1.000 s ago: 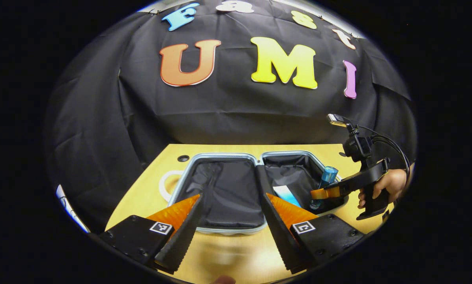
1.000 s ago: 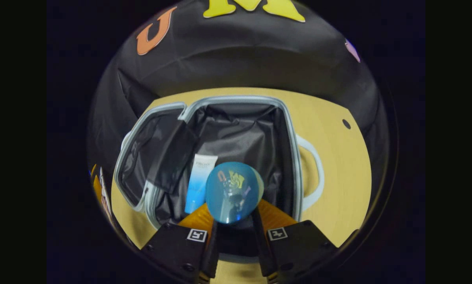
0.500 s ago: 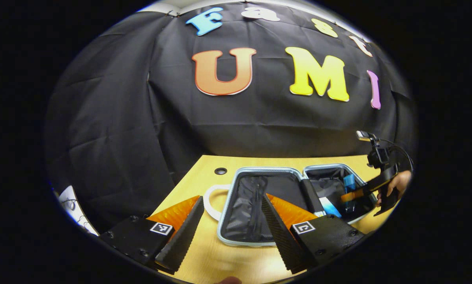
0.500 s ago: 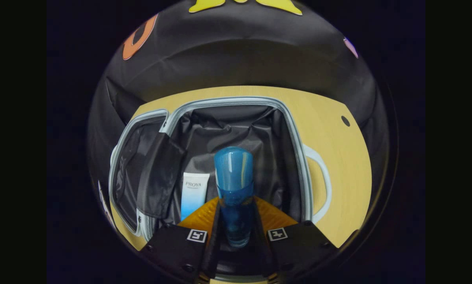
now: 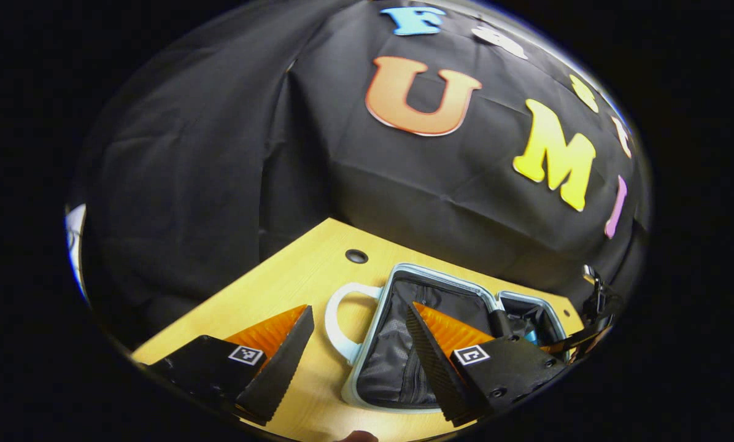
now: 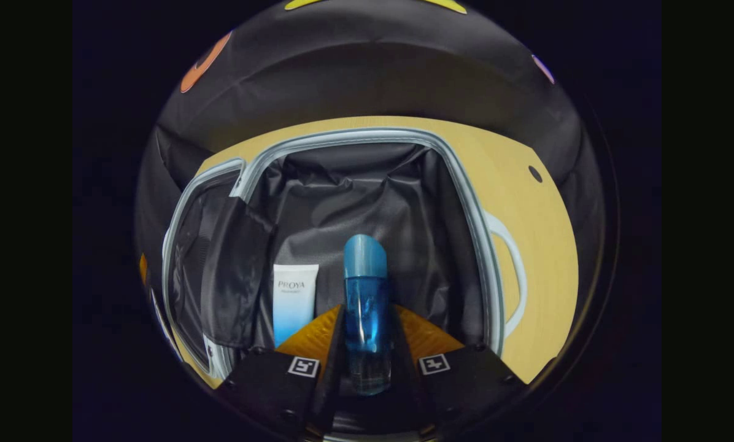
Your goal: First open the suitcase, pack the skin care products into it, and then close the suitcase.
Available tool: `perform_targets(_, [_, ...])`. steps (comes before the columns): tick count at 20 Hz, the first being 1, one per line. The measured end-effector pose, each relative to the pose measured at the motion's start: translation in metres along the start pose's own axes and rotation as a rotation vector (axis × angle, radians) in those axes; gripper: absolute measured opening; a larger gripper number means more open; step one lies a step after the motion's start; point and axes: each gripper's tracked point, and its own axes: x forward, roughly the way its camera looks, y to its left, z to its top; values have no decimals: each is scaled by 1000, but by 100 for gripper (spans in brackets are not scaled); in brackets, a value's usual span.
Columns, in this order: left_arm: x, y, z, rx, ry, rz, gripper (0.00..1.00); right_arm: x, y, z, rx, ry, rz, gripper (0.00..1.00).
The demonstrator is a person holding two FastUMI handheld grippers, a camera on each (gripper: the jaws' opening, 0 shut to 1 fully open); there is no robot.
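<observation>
Right gripper (image 6: 367, 344): clenching the blue bottle (image 6: 366, 307), holding it low inside the open suitcase (image 6: 465, 202) beside the white tube (image 6: 294, 301)
Left gripper (image 5: 358, 356): hanging released over the suitcase's white handle (image 5: 336, 319)
Risk: bottle is likely rolling onto the tube once released
Room: lining is lying bare ahead; grey rim is crowding the right

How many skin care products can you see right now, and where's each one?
2. A blue bottle is clamped in the right hand-held gripper over the open suitcase; a white-and-blue tube lies on its lining just left. The hand-held gripper may hide others.
</observation>
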Motion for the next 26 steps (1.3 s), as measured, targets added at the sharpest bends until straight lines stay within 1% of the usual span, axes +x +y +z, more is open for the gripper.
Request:
perform_targets(1, [5,11,-8,-14,19,33,97,-1,0,1,-4,-5,-1,43])
perform_targets(2, [8,15,-12,-44,30,38,97,-5,2,5,-6,-17,4,43])
perform_targets(4, [14,11,-19,-137,49,6,97,-17,8,14,-9,-67,31,45])
perform_targets(6, [21,11,-27,-222,75,-9,96,-46,4,38,-20,-186,28,70])
perform_targets(7, [26,16,-30,-242,79,9,97,-67,5,48,-29,-243,42,82])
perform_targets(8, [31,22,-35,-264,80,32,96,-89,6,54,-38,-283,62,82])
perform_targets(10, [37,22,-37,-336,95,21,96,-134,9,53,-58,-337,118,82])
perform_targets(11, [41,24,-38,-379,92,18,84,-157,6,51,-68,-360,140,82])
perform_targets(12, [46,24,-39,-427,91,8,96,-175,2,48,-80,-380,148,82])
perform_targets(14, [54,23,-45,-502,101,-7,96,-210,-14,34,-101,-407,146,82])
perform_targets(15, [58,22,-49,-536,109,-25,94,-224,-23,27,-105,-413,139,82])
perform_targets(16, [58,21,-48,-560,103,-41,79,-235,-31,20,-108,-417,135,82])
perform_targets(17, [59,22,-48,-572,105,-46,83,-244,-41,14,-105,-424,124,82])
perform_targets(18, [61,23,-50,-580,108,-51,79,-254,-49,8,-97,-431,119,82])
perform_targets(19, [62,23,-52,-595,115,-59,70,-262,-58,1,-87,-435,109,82])
perform_targets(20, [64,22,-55,-611,127,-63,76,-268,-66,-6,-77,-440,103,82])
perform_targets(21, [64,19,-53,-634,123,-78,52,-274,-73,-11,-66,-447,96,82])
perform_targets(23, [64,17,-49,-655,120,-71,30,-285,-87,-20,-44,-456,81,82])
perform_targets(25, [64,17,-49,-622,132,-42,18,-300,-100,-25,-17,-477,72,82])
perform_targets(26, [63,18,-48,-596,138,-22,17,-309,-107,-25,-3,-496,64,82])
